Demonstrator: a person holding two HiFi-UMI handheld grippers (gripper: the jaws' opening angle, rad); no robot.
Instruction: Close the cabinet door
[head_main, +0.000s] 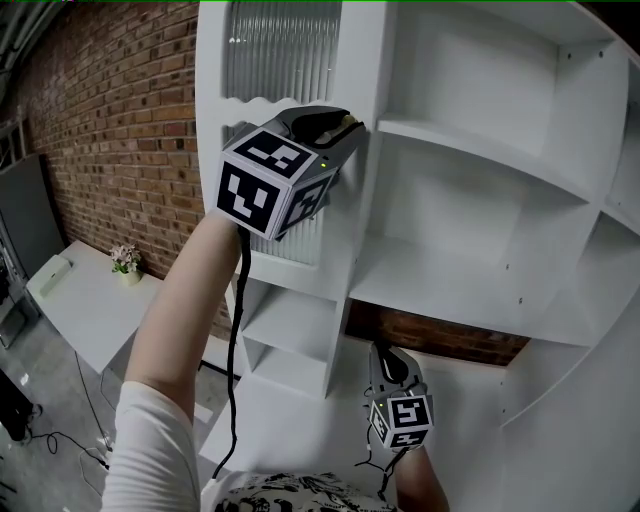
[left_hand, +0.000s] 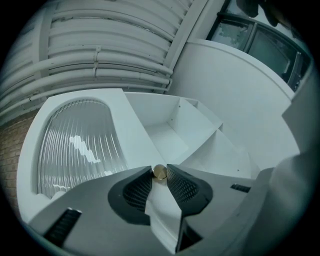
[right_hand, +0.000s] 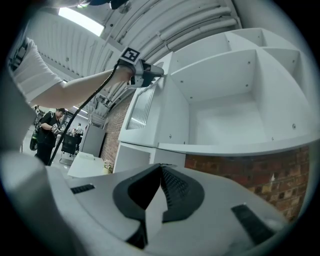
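At 11 o'clock in head view: cabinet door (head_main: 282, 50), white frame, ribbed glass pane, swung open beside white shelves (head_main: 470, 150). Left gripper (head_main: 350, 122) clamps its brass knob (left_hand: 159, 172). Right gripper (head_main: 383, 352), 6 o'clock, clenched, empty.

The left gripper (left_hand: 160, 170) has its dark ribbed jaws closed on the small round brass knob (left_hand: 159, 172) of a white, ribbed-glass cabinet door (left_hand: 77, 150).

White cabinet door (left_hand: 131, 142), ribbed glass pane (left_hand: 75, 150), brass knob (left_hand: 159, 172), standing open
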